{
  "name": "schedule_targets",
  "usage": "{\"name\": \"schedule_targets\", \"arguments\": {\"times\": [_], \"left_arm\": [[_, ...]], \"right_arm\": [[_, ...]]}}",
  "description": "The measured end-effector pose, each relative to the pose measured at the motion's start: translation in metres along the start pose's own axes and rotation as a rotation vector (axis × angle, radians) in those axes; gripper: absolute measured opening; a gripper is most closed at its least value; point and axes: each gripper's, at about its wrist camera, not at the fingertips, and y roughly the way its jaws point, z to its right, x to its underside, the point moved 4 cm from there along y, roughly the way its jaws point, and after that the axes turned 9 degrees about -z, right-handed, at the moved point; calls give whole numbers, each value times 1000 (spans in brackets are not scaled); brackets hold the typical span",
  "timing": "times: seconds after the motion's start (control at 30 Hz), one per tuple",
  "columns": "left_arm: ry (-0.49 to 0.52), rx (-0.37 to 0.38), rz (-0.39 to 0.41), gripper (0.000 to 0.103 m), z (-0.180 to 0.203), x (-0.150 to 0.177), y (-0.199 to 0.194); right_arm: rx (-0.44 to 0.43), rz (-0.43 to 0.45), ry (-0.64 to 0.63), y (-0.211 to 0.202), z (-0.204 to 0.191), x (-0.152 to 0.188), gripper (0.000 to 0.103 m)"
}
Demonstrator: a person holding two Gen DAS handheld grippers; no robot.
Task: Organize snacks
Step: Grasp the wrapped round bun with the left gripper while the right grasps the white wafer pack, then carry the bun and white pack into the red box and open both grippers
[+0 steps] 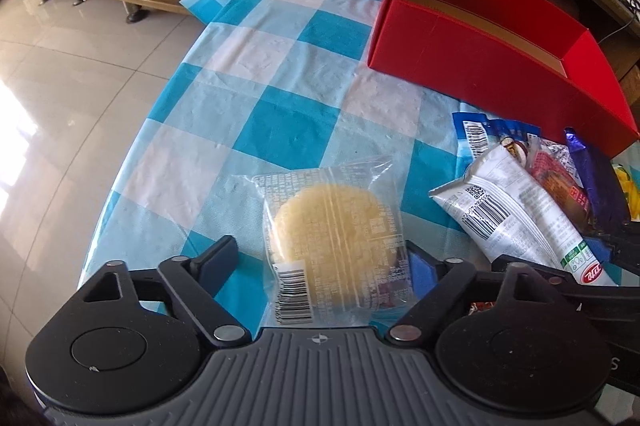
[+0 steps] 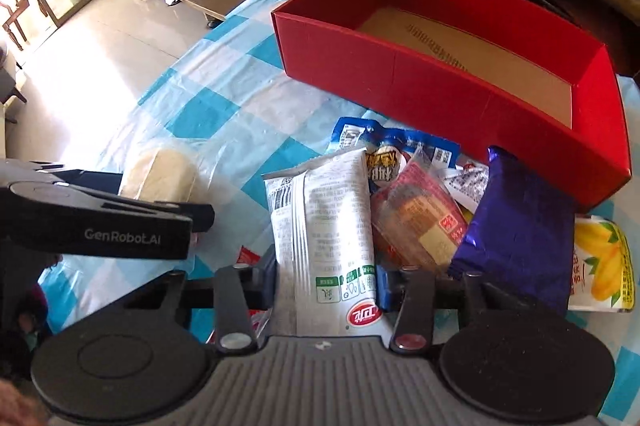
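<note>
- Pinching the white snack bag (image 2: 324, 226) with my right gripper (image 2: 328, 282), near the red box (image 2: 400, 73).
- Left gripper (image 1: 320, 258) straddles the clear-wrapped round cake (image 1: 332, 226), can't tell if it's gripping.
- Purple packet (image 2: 520, 226) and other snacks crowd beside the box.

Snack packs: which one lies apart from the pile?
The clear-wrapped round pale cake, alone on the checked cloth between the left gripper's fingers. The others overlap in a heap below the red box.
</note>
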Motion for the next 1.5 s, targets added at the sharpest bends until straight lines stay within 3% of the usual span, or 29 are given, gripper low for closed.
{"name": "schedule_targets", "arguments": {"times": [0.1,0.33,0.83,1.5], "left_arm": [[8,22,8,73,1,1,-4],[0,30,5,66,1,3,-6],[10,102,51,65,20,-1,-33],[127,128,157,65,81,-80,-51]], "right_arm": [[-10,18,28,-9,5,5,48],[-51,83,77,-38,14,11,47],[-66,155,97,-61,22,9,47],[-33,291,221,-89,68,-49,47]]}}
